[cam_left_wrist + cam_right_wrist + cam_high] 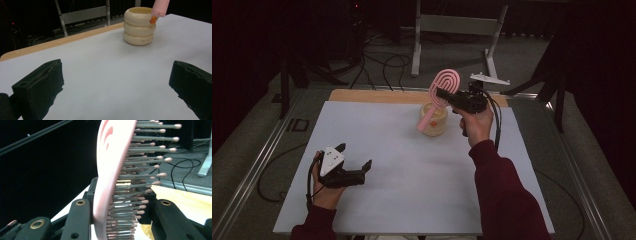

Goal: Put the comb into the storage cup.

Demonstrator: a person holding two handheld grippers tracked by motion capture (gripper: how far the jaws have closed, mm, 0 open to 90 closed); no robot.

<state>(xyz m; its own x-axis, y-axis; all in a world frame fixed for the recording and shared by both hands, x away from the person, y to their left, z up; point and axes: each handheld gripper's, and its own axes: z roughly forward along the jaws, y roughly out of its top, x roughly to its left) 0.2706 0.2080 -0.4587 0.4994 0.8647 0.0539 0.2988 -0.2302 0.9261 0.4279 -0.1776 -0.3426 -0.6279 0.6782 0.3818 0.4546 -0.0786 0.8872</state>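
My right gripper [443, 94] is raised over the far middle of the table, shut on the head of a pink hairbrush [445, 82]. In the right gripper view the brush [110, 170] stands edge-on between the jaws, bristles pointing right. Its handle slants down to a cream ribbed pot [435, 121]. In the left gripper view the handle tip [160, 6] hangs at the rim of the pot [138, 27], with a small orange bit [153, 19] beside it; I cannot tell whether they touch. My left gripper [354, 156] rests low at the near left, open with nothing in it [116, 82].
A white sheet [412, 165] covers the table, with a strip of bare wood [377, 96] along the far edge. Behind the table a white metal stand [457, 25] and black cables [387, 65] are on the floor. Metal rails [257, 160] run along the table's sides.
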